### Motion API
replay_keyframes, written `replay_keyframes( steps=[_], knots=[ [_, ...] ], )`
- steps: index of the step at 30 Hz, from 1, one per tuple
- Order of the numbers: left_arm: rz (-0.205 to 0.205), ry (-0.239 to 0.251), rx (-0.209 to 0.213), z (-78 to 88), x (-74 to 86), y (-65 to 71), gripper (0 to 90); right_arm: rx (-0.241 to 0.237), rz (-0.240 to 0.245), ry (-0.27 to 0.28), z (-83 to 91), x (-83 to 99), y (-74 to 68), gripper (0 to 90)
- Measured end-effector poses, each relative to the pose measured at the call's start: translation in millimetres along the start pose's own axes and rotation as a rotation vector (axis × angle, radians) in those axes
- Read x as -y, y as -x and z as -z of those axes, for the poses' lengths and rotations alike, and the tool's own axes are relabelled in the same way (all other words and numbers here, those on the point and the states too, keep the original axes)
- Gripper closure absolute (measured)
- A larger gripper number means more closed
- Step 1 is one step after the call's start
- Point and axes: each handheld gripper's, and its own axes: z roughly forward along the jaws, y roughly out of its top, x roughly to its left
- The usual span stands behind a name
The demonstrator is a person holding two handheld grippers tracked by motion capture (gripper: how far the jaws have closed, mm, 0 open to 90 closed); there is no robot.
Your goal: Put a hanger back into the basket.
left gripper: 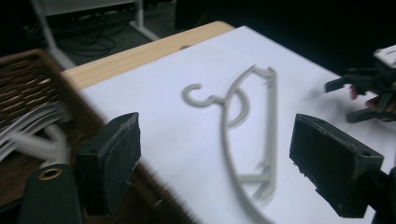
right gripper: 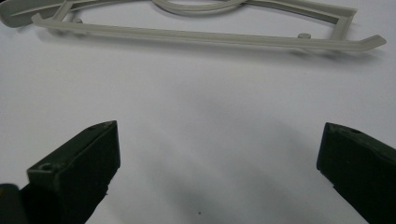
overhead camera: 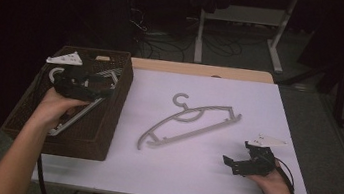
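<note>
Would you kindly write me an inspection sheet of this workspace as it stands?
Surface: white tabletop on a wooden table, bare near the front.
Job's things: grey hanger flat mid-table; more hangers in the brown basket at the left edge.
Clutter: nothing seen.
Grippers: left tool over the basket, jaws open, empty; right tool low at the table's right front, open, empty.
Cables: one trails from the right tool; more lie on the floor behind.
Surroundings: dim room, white desk frame beyond.
</note>
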Motion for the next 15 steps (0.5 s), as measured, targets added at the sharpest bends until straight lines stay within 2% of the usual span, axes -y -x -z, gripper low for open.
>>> replay_keyframes(
  steps=[7, 15],
  knots=[
    [-0.011, 0.020, 0.068, -27.6, -4.3, 24.4, 16.1, -0.001, 0.000, 0.000, 0.3, 0.4, -0.2, 0.0],
    [-0.016, 0.011, 0.113, -60.0, -3.8, 44.2, 16.1, 0.000, 0.006, 0.003, 1.0, -0.2, -0.7, 0.0]
  ],
)
